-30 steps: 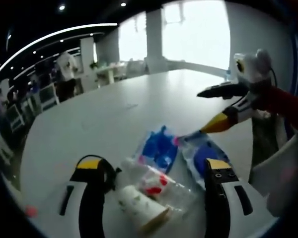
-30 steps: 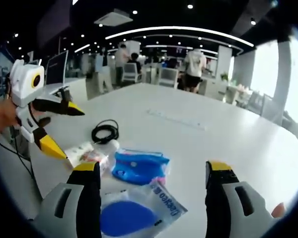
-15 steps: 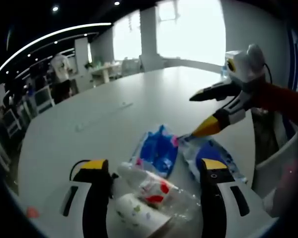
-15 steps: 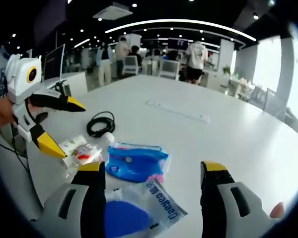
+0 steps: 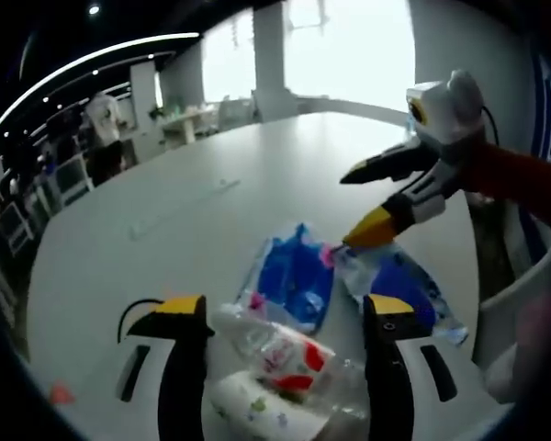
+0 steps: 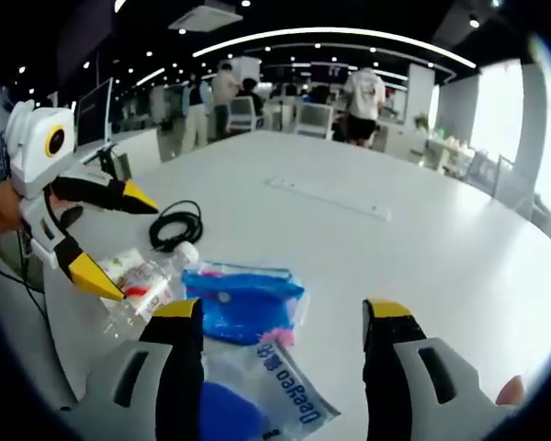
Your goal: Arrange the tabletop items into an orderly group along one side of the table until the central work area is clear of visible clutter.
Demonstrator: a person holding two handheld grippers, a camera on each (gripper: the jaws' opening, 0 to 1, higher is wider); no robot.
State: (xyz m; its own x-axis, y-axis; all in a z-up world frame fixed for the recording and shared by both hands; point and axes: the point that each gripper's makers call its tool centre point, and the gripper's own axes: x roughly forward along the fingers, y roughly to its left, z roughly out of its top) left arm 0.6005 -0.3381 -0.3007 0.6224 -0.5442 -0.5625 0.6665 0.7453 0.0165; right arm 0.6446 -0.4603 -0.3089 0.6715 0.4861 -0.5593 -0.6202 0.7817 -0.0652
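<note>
The clear plastic bottle lies on the white desk between the jaws of the left tool, spread wide and empty, its long axis running from ten to four o'clock. In the right gripper view, the bottle sits at ten o'clock of the right tool, likewise agape; the left is nearer.

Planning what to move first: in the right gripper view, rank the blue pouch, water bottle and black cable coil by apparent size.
1. blue pouch
2. water bottle
3. black cable coil; it lies farther away, so its rank against the bottle is unsure.
</note>
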